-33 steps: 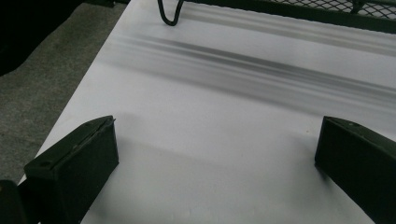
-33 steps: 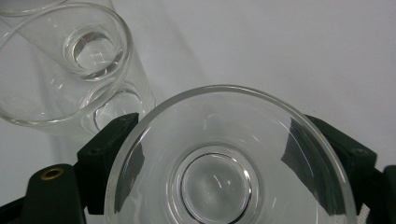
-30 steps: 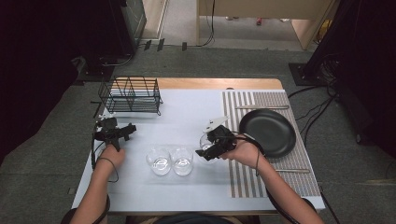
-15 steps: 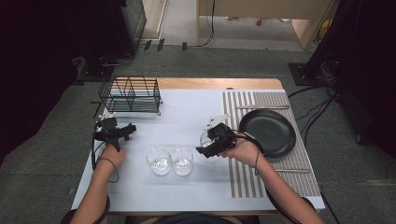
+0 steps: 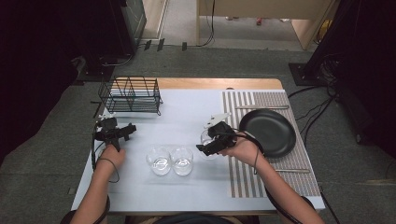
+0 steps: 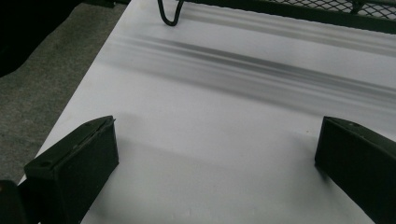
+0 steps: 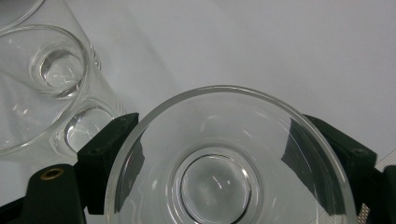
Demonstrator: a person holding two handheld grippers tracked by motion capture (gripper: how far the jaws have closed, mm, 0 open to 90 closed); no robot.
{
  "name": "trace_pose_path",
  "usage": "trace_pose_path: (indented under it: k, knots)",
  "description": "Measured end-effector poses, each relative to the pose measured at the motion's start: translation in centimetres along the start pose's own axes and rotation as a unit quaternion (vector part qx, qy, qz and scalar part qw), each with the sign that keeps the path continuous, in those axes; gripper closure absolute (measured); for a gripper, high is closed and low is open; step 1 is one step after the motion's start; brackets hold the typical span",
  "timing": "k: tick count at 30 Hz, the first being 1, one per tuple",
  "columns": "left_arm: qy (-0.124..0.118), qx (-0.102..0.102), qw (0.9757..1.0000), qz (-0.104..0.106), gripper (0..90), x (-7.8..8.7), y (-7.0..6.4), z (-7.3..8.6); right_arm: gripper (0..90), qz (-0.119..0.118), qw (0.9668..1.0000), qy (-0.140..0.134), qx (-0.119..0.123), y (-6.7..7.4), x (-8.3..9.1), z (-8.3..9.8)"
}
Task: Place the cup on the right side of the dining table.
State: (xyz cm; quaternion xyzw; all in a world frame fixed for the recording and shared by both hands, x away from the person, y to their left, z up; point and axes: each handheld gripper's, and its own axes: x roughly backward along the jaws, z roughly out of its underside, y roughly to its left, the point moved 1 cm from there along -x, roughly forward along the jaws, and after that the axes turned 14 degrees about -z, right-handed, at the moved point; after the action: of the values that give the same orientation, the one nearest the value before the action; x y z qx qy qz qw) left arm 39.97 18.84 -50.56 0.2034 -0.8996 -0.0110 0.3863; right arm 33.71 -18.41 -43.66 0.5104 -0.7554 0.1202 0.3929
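Holding a third glass [image 7: 224, 172] between its jaws at centre frame, the right gripper [image 5: 211, 143] nears two glasses [image 5: 170, 160] already grouped; the left gripper [image 5: 122, 132] waits wide open, empty.

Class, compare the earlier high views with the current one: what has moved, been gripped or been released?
Nothing visibly changed. The right gripper stays shut on the glass, the left gripper stays open over the table, and the two glasses sit as before.

clear glass [image 7: 219, 177] between tongs [image 7: 233, 161], jaws clamping it
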Motion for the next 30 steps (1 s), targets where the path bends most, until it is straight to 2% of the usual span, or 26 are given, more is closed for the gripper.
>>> trace_pose_path:
  k: [14, 24, 30]
  knots:
    - [-0.001, 0.000, 1.0000, 0.000, 0.0, 0.00, 0.00, 0.01, 18.6, 0.012, 0.9999, -0.006, -0.010, -0.61, 0.02, -0.18]
    - [-0.001, 0.000, 1.0000, 0.000, 0.0, 0.00, 0.00, 0.01, 18.6, 0.018, 0.9998, -0.003, -0.003, -0.81, -0.28, -0.28]
    - [-0.001, 0.000, 1.0000, 0.000, 0.0, 0.00, 0.00, 0.02, 18.6, 0.021, 0.9997, -0.004, -0.007, -0.96, -0.28, -0.39]
